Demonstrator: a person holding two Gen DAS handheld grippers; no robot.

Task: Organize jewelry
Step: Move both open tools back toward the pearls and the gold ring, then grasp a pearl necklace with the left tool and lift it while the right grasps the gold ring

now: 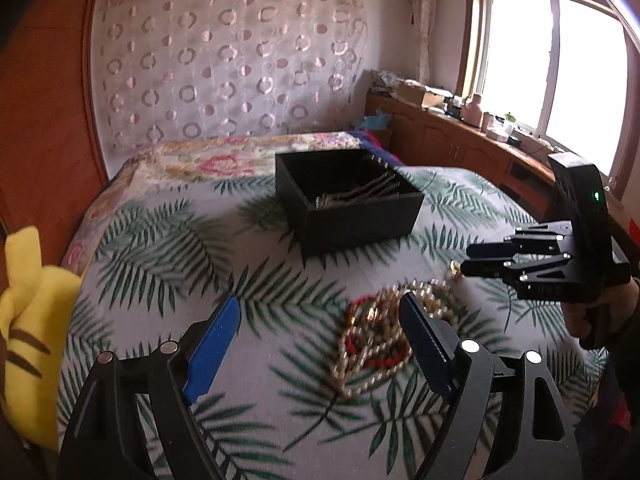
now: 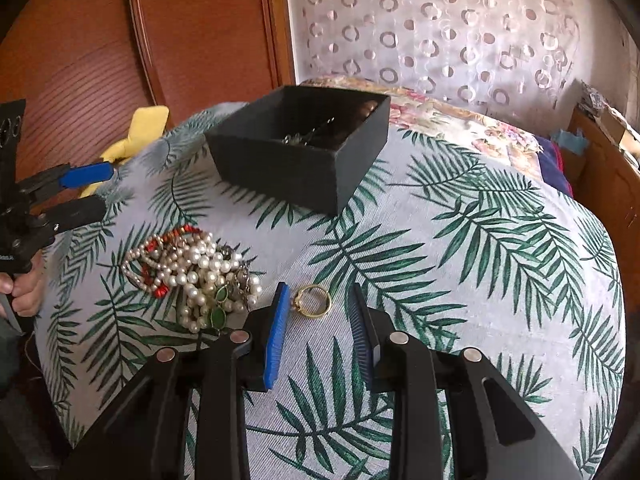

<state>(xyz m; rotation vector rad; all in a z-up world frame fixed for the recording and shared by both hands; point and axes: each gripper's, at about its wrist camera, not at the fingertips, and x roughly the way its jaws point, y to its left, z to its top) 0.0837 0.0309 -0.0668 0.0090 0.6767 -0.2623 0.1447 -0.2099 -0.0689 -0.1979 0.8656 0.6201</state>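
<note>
Tangled pile of pearl and red bead necklaces (image 1: pixel 380 332) motion-blurred, partly behind left finger. Black open-top box (image 2: pixel 308 156) contents too dim to identify. Yellow plush toy (image 1: pixel 28 300) cut by left edge.

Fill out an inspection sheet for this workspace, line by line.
Surface: grey palm-leaf printed bedspread.
Job's things: black open-top cardboard box holding some jewellery; tangled pile of pearl and red bead necklaces; gold ring lying apart, right of the pile.
Clutter: yellow plush toy at the bed edge.
Grippers: left gripper open above the pile; right gripper open, straddling the ring.
Cables: nothing seen.
Surroundings: circle-patterned sheer curtain, wooden cabinets, window.
</note>
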